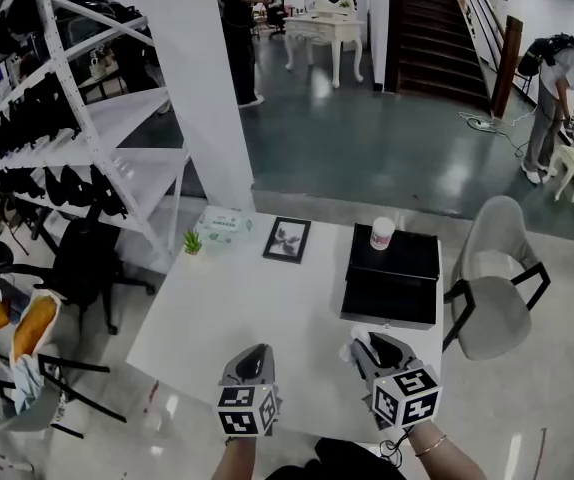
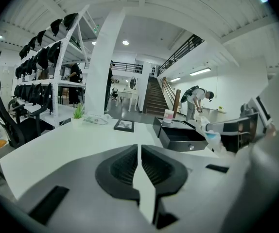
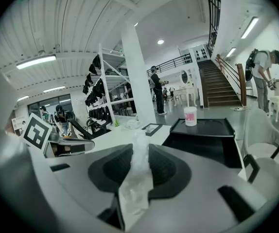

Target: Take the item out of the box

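A black box point(image 1: 392, 273) sits at the table's far right with its front drawer pulled out point(image 2: 184, 138). On its lid stands a white jar point(image 1: 382, 233). My right gripper point(image 1: 363, 348) is near the front edge, just short of the drawer, shut on a crumpled clear-plastic packet point(image 3: 138, 171) that sticks out past the jaws. In the head view the packet point(image 1: 365, 340) shows as a white tuft at the jaw tips. My left gripper point(image 1: 255, 356) hovers beside it to the left, jaws shut with nothing between them point(image 2: 139, 164).
A framed picture point(image 1: 287, 239), a tissue pack point(image 1: 223, 225) and a small potted plant point(image 1: 193, 241) lie along the white table's point(image 1: 237, 318) far edge. A grey chair point(image 1: 497, 288) stands to the right, a black office chair point(image 1: 82, 263) and white shelving point(image 1: 117, 118) to the left.
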`<action>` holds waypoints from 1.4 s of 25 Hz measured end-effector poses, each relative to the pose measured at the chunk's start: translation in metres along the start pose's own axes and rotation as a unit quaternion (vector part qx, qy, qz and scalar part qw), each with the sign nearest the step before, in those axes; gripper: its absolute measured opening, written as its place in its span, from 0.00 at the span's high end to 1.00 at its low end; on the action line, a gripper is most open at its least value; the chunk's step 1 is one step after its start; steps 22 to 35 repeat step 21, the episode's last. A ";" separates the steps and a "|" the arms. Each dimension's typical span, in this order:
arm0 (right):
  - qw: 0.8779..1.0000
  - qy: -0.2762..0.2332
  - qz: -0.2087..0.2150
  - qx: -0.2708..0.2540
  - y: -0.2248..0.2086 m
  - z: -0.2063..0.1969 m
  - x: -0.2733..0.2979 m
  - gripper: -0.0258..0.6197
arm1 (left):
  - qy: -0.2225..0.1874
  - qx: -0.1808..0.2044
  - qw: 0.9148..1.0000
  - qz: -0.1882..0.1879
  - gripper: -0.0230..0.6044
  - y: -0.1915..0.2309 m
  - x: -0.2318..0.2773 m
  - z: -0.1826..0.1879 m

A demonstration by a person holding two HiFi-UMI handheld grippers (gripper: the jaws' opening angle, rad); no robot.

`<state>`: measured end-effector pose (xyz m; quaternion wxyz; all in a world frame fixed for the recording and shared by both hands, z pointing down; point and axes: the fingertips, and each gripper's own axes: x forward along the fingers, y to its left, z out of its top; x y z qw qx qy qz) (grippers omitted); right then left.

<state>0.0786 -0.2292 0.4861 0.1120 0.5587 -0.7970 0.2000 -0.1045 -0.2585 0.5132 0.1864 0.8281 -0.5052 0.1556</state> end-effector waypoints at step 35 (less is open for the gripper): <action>1.000 0.003 -0.015 -0.003 -0.002 -0.005 -0.004 0.80 | 0.005 -0.001 1.000 0.002 0.93 -0.001 -0.006 -0.006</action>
